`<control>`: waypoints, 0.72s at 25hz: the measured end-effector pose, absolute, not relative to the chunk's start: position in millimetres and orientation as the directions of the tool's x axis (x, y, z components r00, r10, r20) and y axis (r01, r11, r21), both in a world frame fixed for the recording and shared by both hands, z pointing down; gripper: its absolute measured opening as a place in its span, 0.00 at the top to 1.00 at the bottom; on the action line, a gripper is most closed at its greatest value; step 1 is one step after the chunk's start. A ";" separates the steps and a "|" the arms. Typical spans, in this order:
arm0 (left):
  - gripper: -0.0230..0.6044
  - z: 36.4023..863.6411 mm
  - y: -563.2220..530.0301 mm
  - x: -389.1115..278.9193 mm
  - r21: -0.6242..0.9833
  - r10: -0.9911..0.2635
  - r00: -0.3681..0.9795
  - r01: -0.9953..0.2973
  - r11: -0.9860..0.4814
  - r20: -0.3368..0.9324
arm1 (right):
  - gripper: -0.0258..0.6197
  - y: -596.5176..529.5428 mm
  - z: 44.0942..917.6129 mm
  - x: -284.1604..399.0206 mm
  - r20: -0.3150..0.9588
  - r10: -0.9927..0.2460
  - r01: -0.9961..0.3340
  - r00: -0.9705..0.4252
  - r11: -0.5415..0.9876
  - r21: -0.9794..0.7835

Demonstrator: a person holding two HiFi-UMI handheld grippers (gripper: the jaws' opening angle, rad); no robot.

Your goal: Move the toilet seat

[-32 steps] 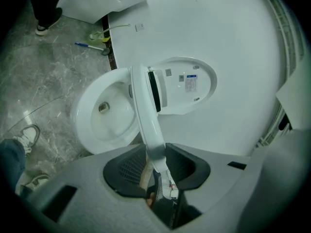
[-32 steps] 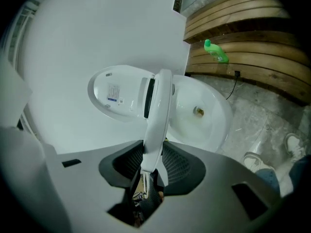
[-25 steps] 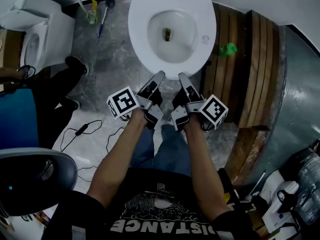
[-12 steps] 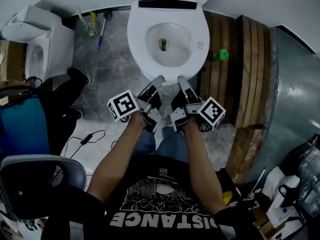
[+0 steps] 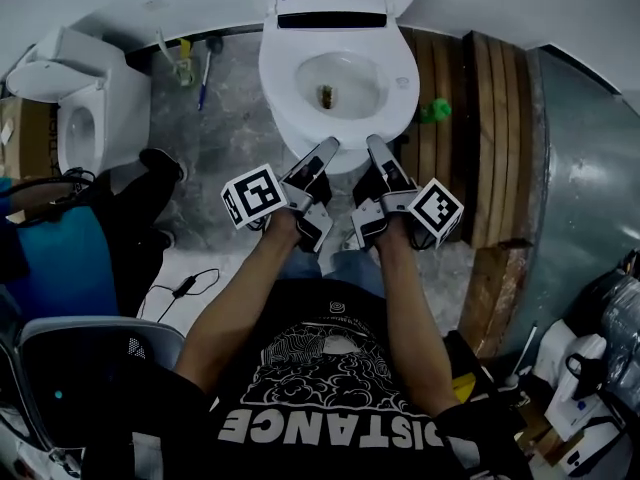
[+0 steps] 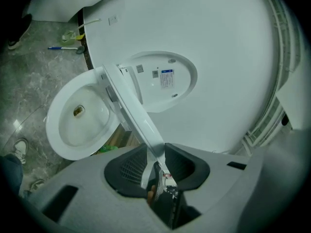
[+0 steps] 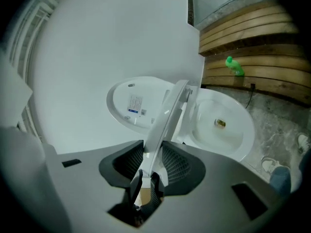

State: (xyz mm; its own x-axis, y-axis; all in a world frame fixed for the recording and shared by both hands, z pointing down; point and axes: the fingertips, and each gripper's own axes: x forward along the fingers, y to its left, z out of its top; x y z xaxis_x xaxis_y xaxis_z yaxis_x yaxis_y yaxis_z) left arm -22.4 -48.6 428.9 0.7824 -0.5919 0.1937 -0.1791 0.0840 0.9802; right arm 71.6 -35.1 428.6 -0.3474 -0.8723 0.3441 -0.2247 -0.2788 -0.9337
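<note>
Toilet seat point(image 6: 130, 109): lifted clear of the bowl point(image 6: 73, 125) and seen edge-on in both gripper views; it slanted up from its hinge at the back to its front rim, which sat in the two grippers
Left gripper point(image 5: 327, 147): at the left of the front rim; its fingers point(image 6: 127, 166) were narrowed onto the rim from both sides and had just been closing a little further on it
Right gripper point(image 5: 375, 144): just beside the left one, at the right of the same rim; its fingers point(image 7: 177, 164) were pressed on the rim, gap narrow
Lid point(image 6: 163, 79): up, behind the seat, near the white wall; a label showed on its inner face
Bowl: open beneath the seat; something small and brownish lay at the bottom
Floor point(image 5: 225, 128): grey and marbled; wooden slats point(image 5: 500, 118) lay to the right of the toilet with a green bottle point(image 5: 433, 110) on them
Second toilet point(image 5: 75, 98): well apart, at the left
</note>
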 end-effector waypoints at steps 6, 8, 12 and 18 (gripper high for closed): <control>0.77 407.6 -54.2 -20.1 0.986 -0.570 0.807 -0.160 0.039 0.154 | 0.77 -40.0 406.0 72.6 0.293 -0.901 -0.242 -0.319 -0.221 -0.945; 0.77 400.6 -60.5 -20.9 0.987 -0.562 0.814 -0.159 0.022 0.144 | 0.77 -45.6 398.4 72.5 0.282 -0.909 -0.250 -0.308 -0.209 -0.945; 0.78 386.0 -72.8 -19.6 0.988 -0.548 0.828 -0.153 -0.011 0.122 | 0.77 -58.0 383.0 74.6 0.256 -0.921 -0.273 -0.295 -0.176 -0.946; 0.79 371.7 -86.6 -19.1 0.988 -0.544 0.833 -0.145 -0.044 0.098 | 0.78 -71.5 368.7 75.7 0.241 -0.925 -0.302 -0.294 -0.149 -0.942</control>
State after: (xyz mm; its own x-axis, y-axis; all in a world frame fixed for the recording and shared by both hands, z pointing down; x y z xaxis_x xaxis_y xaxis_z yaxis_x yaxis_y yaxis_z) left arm -19.1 -86.6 371.7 0.8334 -0.5438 0.0985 -0.1453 -0.0437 0.9884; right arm 75.7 -71.5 368.7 -0.2943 -0.9249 0.2405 -0.3019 -0.1488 -0.9417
